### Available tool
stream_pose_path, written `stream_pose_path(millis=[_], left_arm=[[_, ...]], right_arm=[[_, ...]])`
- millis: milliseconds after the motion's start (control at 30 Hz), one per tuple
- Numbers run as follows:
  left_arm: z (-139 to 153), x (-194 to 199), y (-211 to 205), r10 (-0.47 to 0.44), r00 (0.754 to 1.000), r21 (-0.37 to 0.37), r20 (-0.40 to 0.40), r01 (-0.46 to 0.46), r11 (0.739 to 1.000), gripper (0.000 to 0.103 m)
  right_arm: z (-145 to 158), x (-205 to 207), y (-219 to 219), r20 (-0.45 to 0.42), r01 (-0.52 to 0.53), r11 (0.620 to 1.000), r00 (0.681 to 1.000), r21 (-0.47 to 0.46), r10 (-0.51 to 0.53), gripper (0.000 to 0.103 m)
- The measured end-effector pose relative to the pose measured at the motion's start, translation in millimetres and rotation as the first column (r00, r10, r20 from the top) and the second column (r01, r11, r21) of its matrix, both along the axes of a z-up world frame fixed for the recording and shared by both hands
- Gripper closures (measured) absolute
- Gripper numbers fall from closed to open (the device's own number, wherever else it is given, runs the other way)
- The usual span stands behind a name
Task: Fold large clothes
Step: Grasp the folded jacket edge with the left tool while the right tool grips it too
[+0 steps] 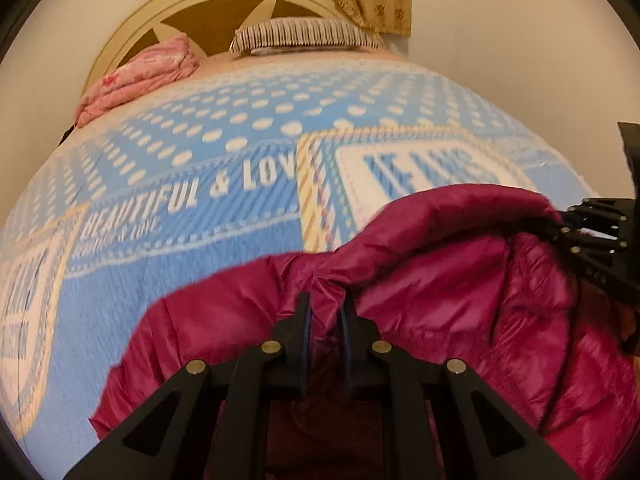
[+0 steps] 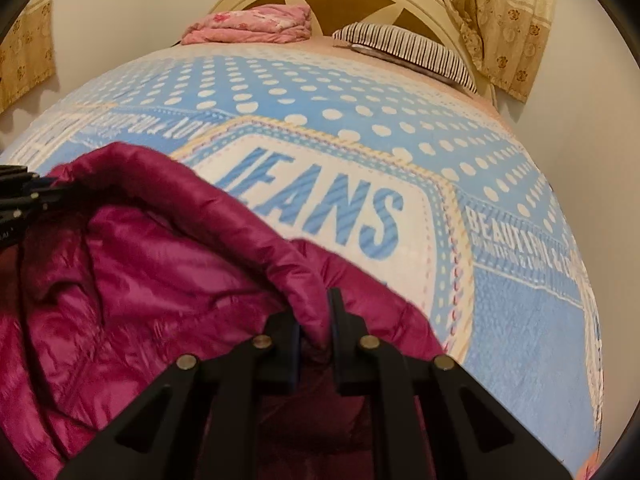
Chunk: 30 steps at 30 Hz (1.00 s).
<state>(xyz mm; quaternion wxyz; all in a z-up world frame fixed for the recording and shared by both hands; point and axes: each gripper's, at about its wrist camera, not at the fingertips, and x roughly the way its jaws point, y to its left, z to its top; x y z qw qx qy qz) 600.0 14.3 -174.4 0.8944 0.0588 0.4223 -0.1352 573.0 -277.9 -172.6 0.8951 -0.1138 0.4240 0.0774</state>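
Observation:
A shiny magenta puffer jacket [image 1: 460, 280] hangs bunched over the near part of the bed; it also fills the lower left of the right wrist view [image 2: 140, 280]. My left gripper [image 1: 326, 308] is shut on a pinch of the jacket's edge. My right gripper [image 2: 316, 312] is shut on another part of the same padded edge. Each gripper shows at the side of the other's view: the right one [image 1: 592, 232], the left one [image 2: 24, 196]. The jacket's lower part is hidden behind the grippers.
The bed is covered by a blue and white blanket [image 1: 200, 184] printed with dots and "JEANS" [image 2: 320, 208]. A folded pink quilt [image 2: 256, 24] and a striped pillow [image 2: 408, 48] lie at the headboard [image 1: 224, 4]. Curtains [image 2: 500, 20] hang beside the bed.

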Motion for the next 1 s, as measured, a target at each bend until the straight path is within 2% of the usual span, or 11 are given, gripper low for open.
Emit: stream_pose_path(millis=[200, 300, 333, 400, 433, 467, 567, 633, 733, 833, 1000], left_arm=[[-10.2, 1.1, -0.3, 0.008, 1.000, -0.014, -0.016, -0.009, 1.000, 0.090], [-12.0, -0.8, 2.1, 0.007, 1.000, -0.027, -0.009, -0.007, 1.000, 0.090], [-12.7, -0.9, 3.5, 0.008, 1.000, -0.035, -0.008, -0.008, 0.999, 0.090], [-13.3, -2.0, 5.8, 0.012, 1.000, -0.046, -0.002, -0.012, 0.999, 0.090], [-13.2, -1.6, 6.0, 0.013, 1.000, -0.046, 0.001, -0.013, 0.999, 0.090], [-13.4, -2.2, 5.5, 0.013, 1.000, -0.042, 0.004, -0.012, 0.999, 0.090], [-15.2, -3.9, 2.8, 0.011, 1.000, -0.021, 0.014, -0.011, 1.000, 0.090], [-16.2, -5.1, 1.0, 0.008, 1.000, -0.008, 0.022, -0.008, 1.000, 0.090], [-15.3, -7.5, 0.5, 0.003, 0.999, -0.001, 0.034, -0.003, 1.000, 0.090], [2.2, -21.3, 3.2, 0.019, 0.995, -0.006, 0.098, -0.019, 1.000, 0.090], [49.9, -43.6, 16.1, 0.043, 0.983, -0.154, 0.178, -0.016, 0.988, 0.089]], right_arm=[[-12.0, -8.7, 0.3, -0.017, -0.024, 0.999, 1.000, -0.040, 0.023, 0.089], [-5.8, -19.4, -5.5, -0.039, -0.071, 0.998, 0.997, 0.000, 0.071, 0.086], [-2.6, -23.1, -7.9, -0.042, -0.079, 0.997, 0.996, 0.006, 0.079, 0.080], [11.0, -33.0, -15.1, -0.017, -0.079, 0.996, 0.997, 0.031, 0.080, 0.060], [17.6, -36.9, -17.7, 0.004, -0.073, 0.996, 0.997, 0.051, 0.073, 0.045], [23.6, -40.1, -19.1, 0.026, -0.063, 0.995, 0.998, 0.073, 0.061, 0.040], [42.2, -36.7, -21.6, 0.066, 0.005, 0.986, 0.998, 0.168, -0.017, 0.040], [49.0, -22.5, -16.1, 0.056, 0.048, 0.971, 0.996, 0.236, -0.063, 0.041], [52.2, 7.8, 2.9, 0.035, 0.080, 0.955, 0.995, 0.286, -0.094, 0.042], [39.2, 36.3, 27.9, -0.016, 0.081, 0.971, 0.997, 0.226, -0.079, 0.042], [15.1, 25.3, 37.2, -0.067, 0.035, 0.981, 0.997, 0.193, -0.023, 0.046]])
